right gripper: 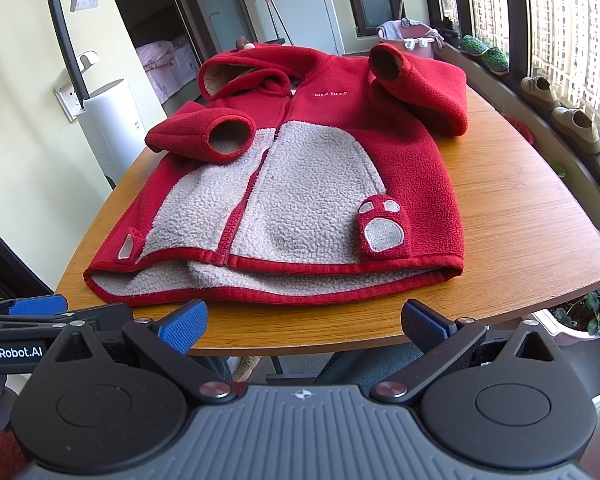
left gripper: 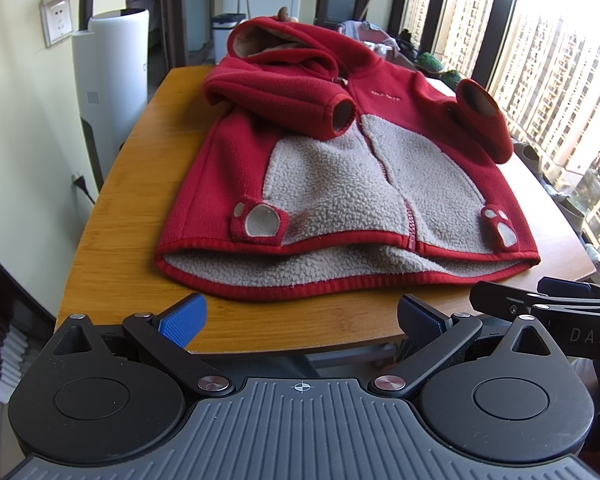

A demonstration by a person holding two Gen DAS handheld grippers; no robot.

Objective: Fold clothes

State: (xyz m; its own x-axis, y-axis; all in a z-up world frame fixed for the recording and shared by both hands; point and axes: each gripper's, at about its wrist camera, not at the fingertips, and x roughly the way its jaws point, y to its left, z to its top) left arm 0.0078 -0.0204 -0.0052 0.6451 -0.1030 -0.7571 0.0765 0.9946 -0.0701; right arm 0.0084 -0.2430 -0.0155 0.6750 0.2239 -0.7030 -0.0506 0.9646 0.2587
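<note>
A small red fleece hooded jacket (left gripper: pixel 340 184) with a grey sherpa front lies face up on the wooden table (left gripper: pixel 132 208), zipper closed, hem toward me. Both sleeves are folded in over the chest, cuffs open. It also shows in the right wrist view (right gripper: pixel 300 184). My left gripper (left gripper: pixel 300 322) is open and empty, just short of the hem at the table's front edge. My right gripper (right gripper: pixel 304 326) is open and empty, also just short of the hem. The right gripper's side shows at the far right of the left wrist view (left gripper: pixel 540 304).
A white cylindrical appliance (left gripper: pixel 112 92) stands left of the table by the wall. Windows run along the right, with shoes (right gripper: pixel 576 128) on the sill. A pink basin (right gripper: pixel 408 42) sits behind the table. A potted plant (right gripper: pixel 584 316) is below the table's right corner.
</note>
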